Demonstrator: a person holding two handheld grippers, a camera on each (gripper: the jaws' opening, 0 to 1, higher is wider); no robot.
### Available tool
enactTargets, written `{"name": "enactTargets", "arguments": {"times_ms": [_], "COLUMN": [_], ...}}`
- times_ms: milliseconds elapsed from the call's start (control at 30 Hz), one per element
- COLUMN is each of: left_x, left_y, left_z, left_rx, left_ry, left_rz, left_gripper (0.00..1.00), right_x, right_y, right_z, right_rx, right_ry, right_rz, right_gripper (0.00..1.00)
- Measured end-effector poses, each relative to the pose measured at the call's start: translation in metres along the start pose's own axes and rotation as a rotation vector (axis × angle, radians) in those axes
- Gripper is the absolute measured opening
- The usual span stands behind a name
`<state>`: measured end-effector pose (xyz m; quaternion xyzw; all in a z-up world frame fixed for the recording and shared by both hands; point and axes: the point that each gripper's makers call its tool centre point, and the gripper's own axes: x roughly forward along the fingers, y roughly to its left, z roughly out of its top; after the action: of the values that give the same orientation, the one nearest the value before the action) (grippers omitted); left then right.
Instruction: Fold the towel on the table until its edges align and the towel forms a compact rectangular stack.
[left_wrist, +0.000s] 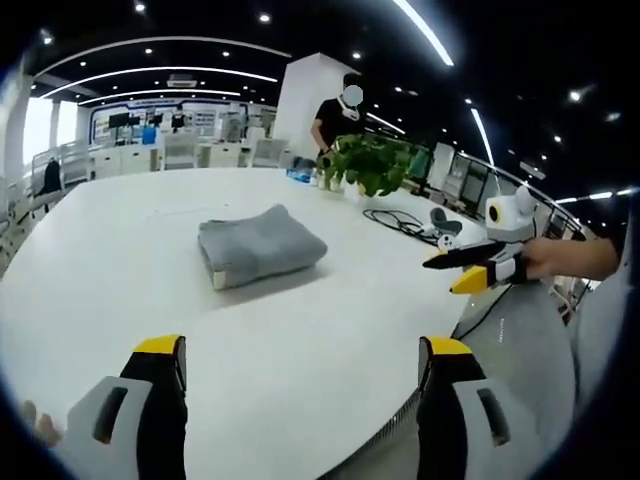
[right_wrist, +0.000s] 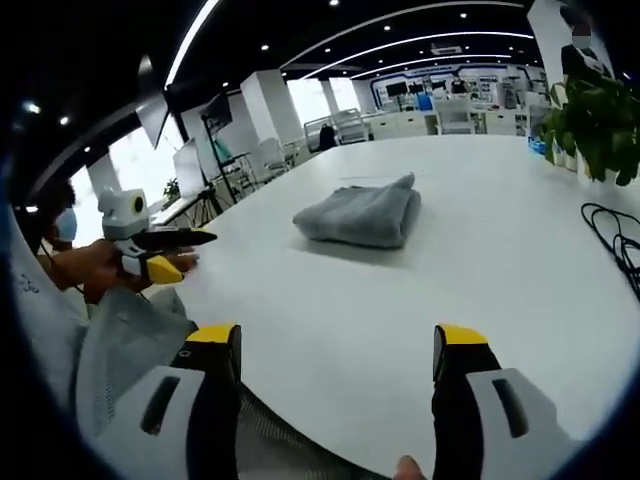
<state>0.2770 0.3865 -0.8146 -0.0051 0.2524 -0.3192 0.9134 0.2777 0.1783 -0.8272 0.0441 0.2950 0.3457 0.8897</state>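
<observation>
While the folded towel (left_wrist: 260, 245) lies on the worktop (left_wrist: 300, 350), both tongs gape wide, holding nothing. A standing person (left_wrist: 338, 118) appears in the left gripper view, behind a plant (left_wrist: 375, 162).

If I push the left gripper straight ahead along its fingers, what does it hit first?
Probably the folded grey towel, lying ahead and slightly left of centre on the white table; only bare tabletop lies before it. Depth is uncertain, and the left gripper might pass above.

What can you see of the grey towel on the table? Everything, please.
The grey towel looks like soft terry cloth, folded into a compact, roughly rectangular stack of several layers. Its top is slightly rumpled, and one corner pokes up at the far edge. Stacked layer edges show on the side facing the left gripper view. It lies flat on the white table, away from the edges. Nothing touches it but the table; both claws are held back from it, open.
</observation>
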Motion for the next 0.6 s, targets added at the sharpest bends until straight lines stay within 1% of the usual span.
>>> {"name": "enactTargets", "arguments": {"times_ms": [233, 600], "left_x": [0.0008, 0.0006], "left_y": [-0.0022, 0.0015], "left_z": [0.0, 0.0014], "left_rx": [0.001, -0.007], "left_ry": [0.001, 0.0], "left_rz": [-0.007, -0.003], "left_gripper": [0.99, 0.98], "right_x": [-0.0005, 0.0023], "right_y": [-0.0007, -0.0005], "right_z": [0.0008, -0.0027], "right_rx": [0.009, 0.01], "right_ry": [-0.007, 0.01], "right_rz": [0.0, 0.009], "right_gripper": [0.79, 0.78]}}
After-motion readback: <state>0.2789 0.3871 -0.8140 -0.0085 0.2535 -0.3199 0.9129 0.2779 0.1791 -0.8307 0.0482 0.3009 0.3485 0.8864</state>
